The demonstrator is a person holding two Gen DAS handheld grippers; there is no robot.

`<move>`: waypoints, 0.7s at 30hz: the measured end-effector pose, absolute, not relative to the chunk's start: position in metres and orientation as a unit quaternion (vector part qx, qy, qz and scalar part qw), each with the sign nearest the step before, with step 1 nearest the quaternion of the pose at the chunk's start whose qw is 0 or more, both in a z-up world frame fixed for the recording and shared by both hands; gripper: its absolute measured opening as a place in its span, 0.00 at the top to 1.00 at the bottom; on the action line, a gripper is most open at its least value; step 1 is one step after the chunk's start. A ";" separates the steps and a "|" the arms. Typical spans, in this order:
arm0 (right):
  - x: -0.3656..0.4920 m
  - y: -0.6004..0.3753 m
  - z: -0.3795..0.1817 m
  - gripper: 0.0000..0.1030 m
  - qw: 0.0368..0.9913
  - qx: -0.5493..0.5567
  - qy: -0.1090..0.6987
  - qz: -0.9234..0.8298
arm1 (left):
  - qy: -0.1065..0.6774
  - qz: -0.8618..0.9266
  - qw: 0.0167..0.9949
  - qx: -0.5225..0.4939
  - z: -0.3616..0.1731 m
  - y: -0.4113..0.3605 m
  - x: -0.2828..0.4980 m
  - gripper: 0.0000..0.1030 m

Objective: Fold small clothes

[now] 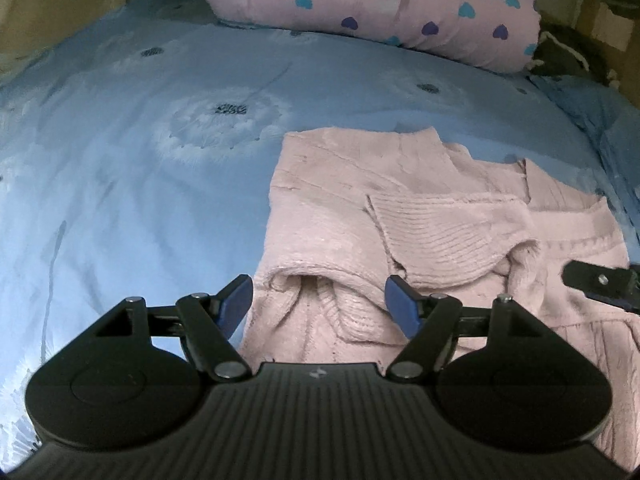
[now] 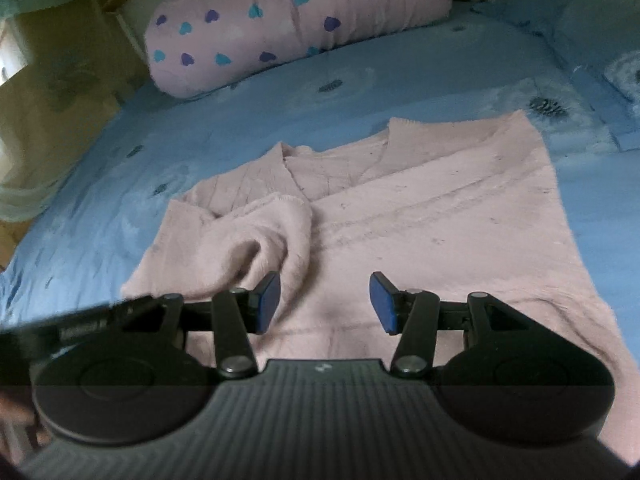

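Note:
A small pale pink knitted sweater [image 1: 340,208] lies flat on the blue bed cover, neck away from me; it also shows in the right wrist view [image 2: 440,220]. One sleeve [image 2: 256,236] is folded in over the body. My left gripper [image 1: 319,304] is open and empty, low over the sweater's near left edge, where the fabric is folded up. My right gripper [image 2: 324,302] is open and empty over the sweater's lower middle. Part of the right gripper [image 1: 600,284] shows at the right edge of the left wrist view.
A blue bed cover [image 1: 140,160] with white dandelion prints spreads under everything. A rolled pink blanket with hearts [image 1: 380,8] lies at the far end of the bed, also in the right wrist view [image 2: 296,20]. A blue pillow [image 2: 592,40] is at the far right.

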State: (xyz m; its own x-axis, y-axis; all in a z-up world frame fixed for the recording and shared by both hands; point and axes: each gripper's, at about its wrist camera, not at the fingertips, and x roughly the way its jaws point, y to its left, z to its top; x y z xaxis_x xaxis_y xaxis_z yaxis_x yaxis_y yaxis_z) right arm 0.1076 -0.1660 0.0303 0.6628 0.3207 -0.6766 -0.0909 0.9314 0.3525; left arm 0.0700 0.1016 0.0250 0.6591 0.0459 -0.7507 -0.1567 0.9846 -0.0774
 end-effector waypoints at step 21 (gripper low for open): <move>0.142 -0.145 0.004 0.47 0.876 0.193 0.432 0.094 | 0.405 0.057 0.910 -0.077 0.022 0.102 0.071 0.25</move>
